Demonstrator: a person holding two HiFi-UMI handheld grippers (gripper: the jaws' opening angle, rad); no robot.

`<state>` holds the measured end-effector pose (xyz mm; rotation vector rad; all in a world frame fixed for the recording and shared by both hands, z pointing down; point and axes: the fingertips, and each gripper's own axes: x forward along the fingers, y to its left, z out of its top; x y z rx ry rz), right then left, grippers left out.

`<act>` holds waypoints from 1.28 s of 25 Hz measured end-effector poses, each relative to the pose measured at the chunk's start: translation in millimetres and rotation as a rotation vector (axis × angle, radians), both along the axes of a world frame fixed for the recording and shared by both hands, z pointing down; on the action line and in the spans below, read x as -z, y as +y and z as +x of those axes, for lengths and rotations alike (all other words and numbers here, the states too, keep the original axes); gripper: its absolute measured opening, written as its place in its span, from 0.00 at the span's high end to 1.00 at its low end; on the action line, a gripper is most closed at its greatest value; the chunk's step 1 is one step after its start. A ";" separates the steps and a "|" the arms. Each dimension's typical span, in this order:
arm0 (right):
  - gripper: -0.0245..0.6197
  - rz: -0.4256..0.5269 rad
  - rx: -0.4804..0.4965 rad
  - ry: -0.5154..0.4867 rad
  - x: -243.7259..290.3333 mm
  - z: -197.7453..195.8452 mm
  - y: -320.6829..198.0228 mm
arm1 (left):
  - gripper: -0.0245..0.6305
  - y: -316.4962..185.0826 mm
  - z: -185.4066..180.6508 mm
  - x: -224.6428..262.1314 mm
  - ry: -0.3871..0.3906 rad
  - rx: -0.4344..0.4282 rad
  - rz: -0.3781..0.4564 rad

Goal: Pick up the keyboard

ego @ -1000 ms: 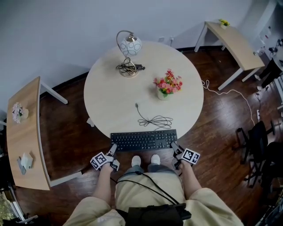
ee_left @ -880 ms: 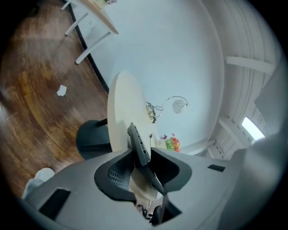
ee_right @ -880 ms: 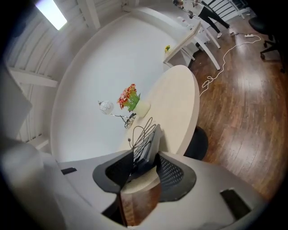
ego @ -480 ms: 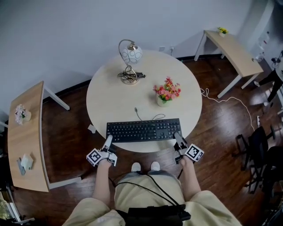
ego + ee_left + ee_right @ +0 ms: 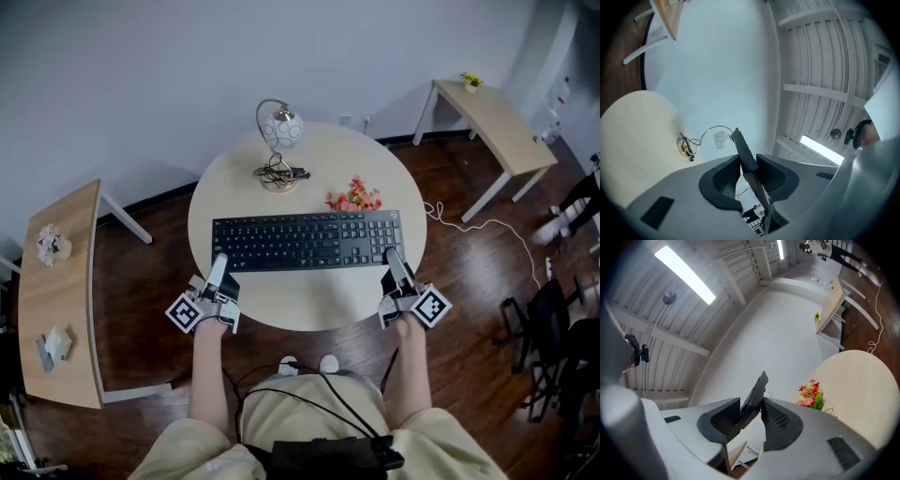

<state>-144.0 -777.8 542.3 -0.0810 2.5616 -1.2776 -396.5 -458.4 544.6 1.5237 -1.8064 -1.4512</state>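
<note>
**We are holding the keyboard (image 5: 305,240) aloft**

We are gripping the black keyboard at both ends: our left gripper (image 5: 217,270) is clamping its left end, our right gripper (image 5: 393,259) its right end. It is hanging level above the round table (image 5: 309,305), partly covering the flowers (image 5: 354,197).

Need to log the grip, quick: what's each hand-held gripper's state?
Left hand-held gripper: closed on the keyboard, left end.
Right hand-held gripper: closed on the keyboard, right end.
</note>
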 end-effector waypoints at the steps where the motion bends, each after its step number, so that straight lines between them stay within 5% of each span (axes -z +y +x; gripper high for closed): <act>1: 0.72 0.008 0.000 -0.015 7.4 1.8 -0.3 | 0.81 -1.2 1.0 10.3 -0.020 -0.003 0.010; 7: 0.72 0.030 0.013 -0.080 27.6 0.9 -0.7 | 0.83 -6.3 -1.6 54.2 -0.091 -0.015 0.077; 32: 0.73 0.033 0.014 -0.071 22.8 -13.5 -23.2 | 0.83 -30.1 -17.4 37.5 -0.062 -0.016 0.061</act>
